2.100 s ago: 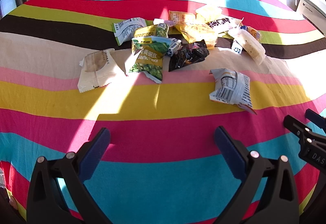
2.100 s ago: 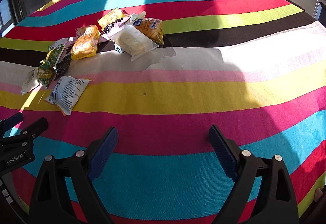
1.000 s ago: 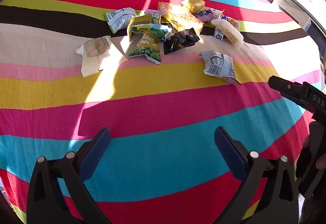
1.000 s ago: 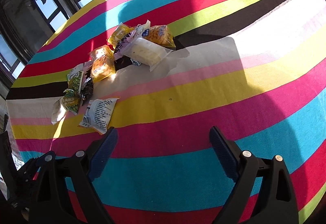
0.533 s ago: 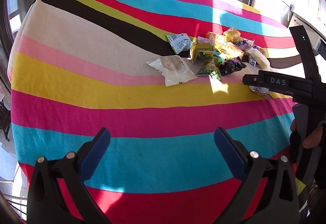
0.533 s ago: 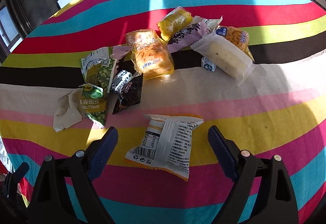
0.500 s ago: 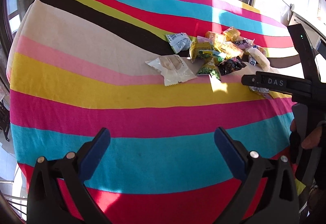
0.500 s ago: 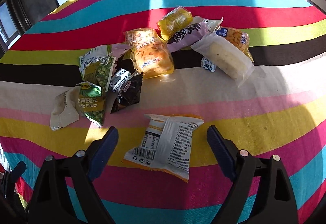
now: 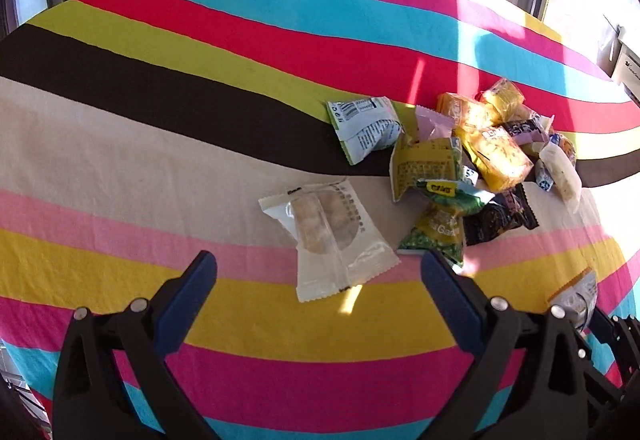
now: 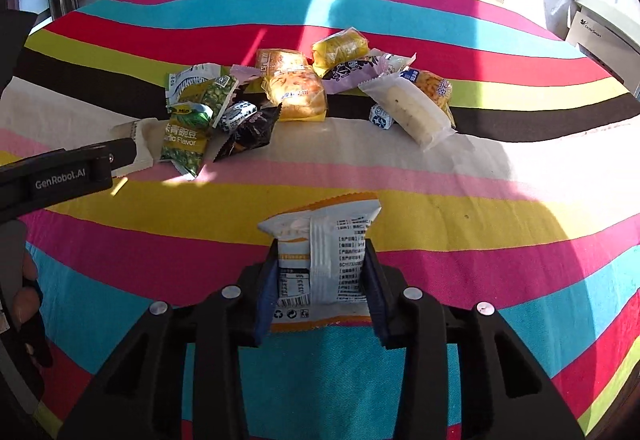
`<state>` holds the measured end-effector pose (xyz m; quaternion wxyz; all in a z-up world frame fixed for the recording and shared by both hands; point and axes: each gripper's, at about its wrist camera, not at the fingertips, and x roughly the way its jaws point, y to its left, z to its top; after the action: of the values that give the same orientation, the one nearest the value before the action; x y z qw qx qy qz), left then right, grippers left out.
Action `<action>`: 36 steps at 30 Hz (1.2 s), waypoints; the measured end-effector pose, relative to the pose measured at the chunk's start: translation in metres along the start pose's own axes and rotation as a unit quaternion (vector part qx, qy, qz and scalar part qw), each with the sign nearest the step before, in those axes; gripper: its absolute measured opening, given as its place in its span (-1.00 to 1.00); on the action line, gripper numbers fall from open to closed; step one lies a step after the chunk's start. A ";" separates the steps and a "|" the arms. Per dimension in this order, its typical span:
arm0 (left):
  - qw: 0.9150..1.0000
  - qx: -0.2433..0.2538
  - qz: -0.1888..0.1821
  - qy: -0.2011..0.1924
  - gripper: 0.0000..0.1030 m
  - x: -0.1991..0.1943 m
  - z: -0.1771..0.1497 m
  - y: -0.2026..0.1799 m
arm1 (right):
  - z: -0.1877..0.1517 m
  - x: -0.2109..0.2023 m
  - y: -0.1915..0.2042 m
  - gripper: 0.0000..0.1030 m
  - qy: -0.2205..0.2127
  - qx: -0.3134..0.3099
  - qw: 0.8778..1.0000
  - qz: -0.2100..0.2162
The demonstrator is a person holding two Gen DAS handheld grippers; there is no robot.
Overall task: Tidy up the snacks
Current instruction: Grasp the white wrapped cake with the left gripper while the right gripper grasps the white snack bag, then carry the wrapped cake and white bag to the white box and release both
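My right gripper (image 10: 320, 276) is shut on a white and orange snack packet (image 10: 324, 252) and holds it over the striped tablecloth (image 10: 480, 200). That packet shows at the right edge of the left wrist view (image 9: 576, 296). My left gripper (image 9: 318, 272) is open, its fingers either side of the near end of a clear cookie packet (image 9: 332, 236) lying flat. A pile of snack packets (image 10: 296, 92) lies beyond, with a green pea bag (image 9: 436, 228) and a black packet (image 9: 496, 216) nearest.
The left gripper's body (image 10: 60, 176) crosses the left side of the right wrist view. A white long bun packet (image 10: 412, 112) lies at the pile's right end. Windows and a white box (image 10: 600, 28) stand beyond the table.
My right gripper has closed on the white and orange packet. My left gripper has moved forward to the cookie packet, which now lies between its open fingers.
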<state>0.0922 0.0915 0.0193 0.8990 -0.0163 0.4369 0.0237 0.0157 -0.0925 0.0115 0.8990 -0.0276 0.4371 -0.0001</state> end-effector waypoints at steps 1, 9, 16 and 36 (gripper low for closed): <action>1.000 -0.011 0.004 0.005 0.97 0.008 0.007 0.001 | 0.000 0.000 0.001 -0.25 0.001 -0.001 1.000 -0.001; 0.999 -0.023 0.032 0.022 -0.12 0.022 0.010 0.006 | 0.008 0.009 0.001 -0.24 0.006 0.002 1.000 0.002; 0.997 -0.031 -0.060 -0.034 -0.13 -0.042 -0.048 0.027 | 0.008 0.009 -0.002 -0.24 0.006 0.008 1.000 0.009; 0.993 -0.032 -0.107 -0.047 -0.12 -0.069 -0.072 0.020 | -0.010 -0.017 -0.028 -0.25 0.011 0.065 0.990 0.125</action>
<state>-0.0078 0.1060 0.0293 0.9150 -0.0908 0.3887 -0.0583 -0.0020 -0.1205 0.0206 0.8868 0.0860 0.4464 0.0833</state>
